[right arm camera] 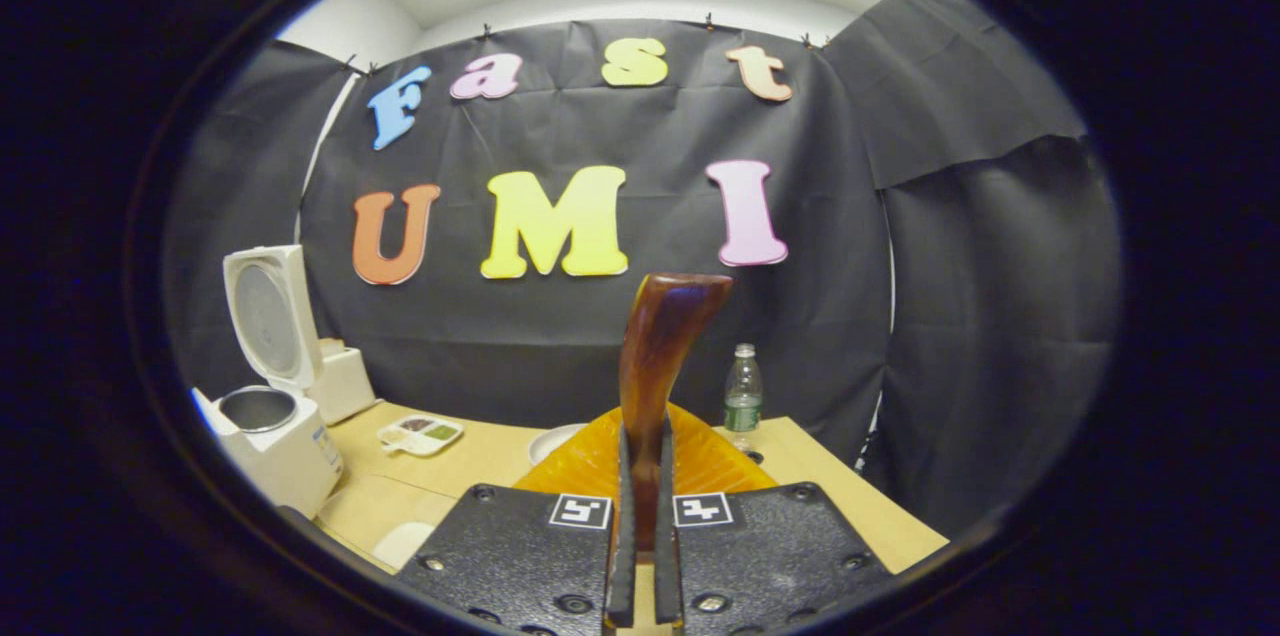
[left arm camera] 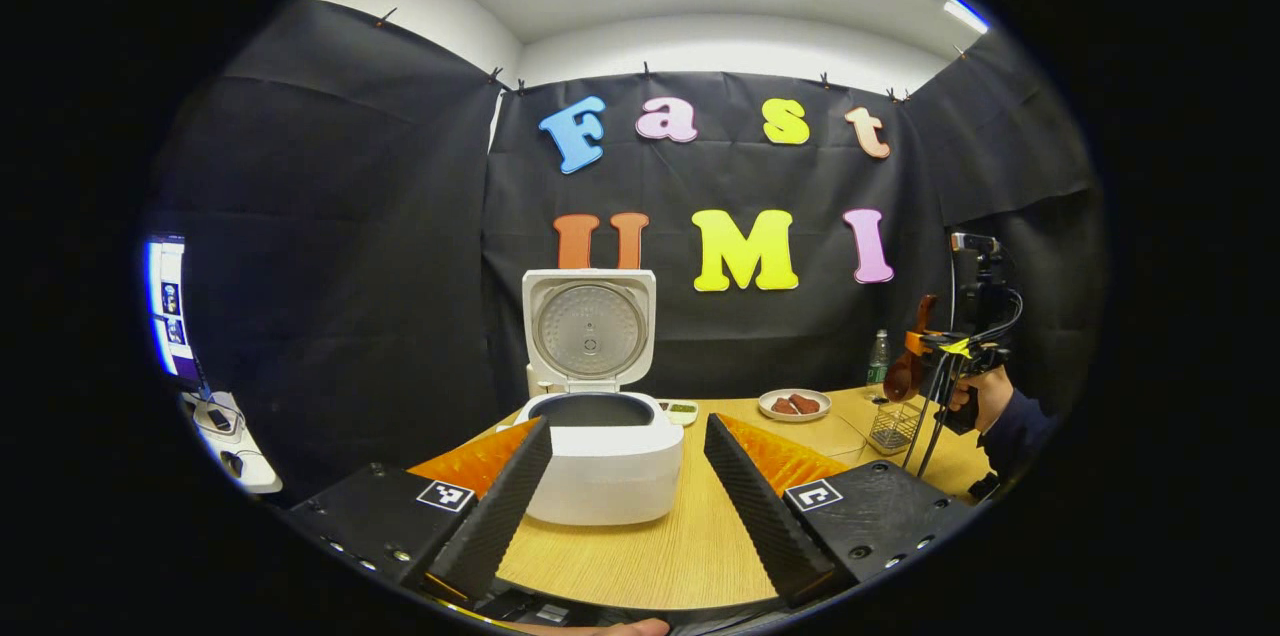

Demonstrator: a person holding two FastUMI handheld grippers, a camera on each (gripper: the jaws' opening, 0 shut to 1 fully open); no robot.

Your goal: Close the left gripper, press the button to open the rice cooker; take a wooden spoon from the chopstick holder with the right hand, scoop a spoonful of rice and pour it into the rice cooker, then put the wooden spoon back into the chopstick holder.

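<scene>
Right gripper view: the right tongs point(right arm camera: 640, 556) clamp the wooden spoon point(right arm camera: 660, 356), held upright. The left tongs point(left arm camera: 625, 506) gape before the rice cooker point(left arm camera: 600, 456), lid up, on the tabletop point(left arm camera: 690, 546).

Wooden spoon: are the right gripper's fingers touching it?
Touching. In the right gripper view, both fingers press against the wooden spoon, whose handle stands between them with no gap either side.

In the right gripper view, the wooden spoon point(right arm camera: 660, 356) has its lower end hidden between the fingers at 6 o'clock.
</scene>
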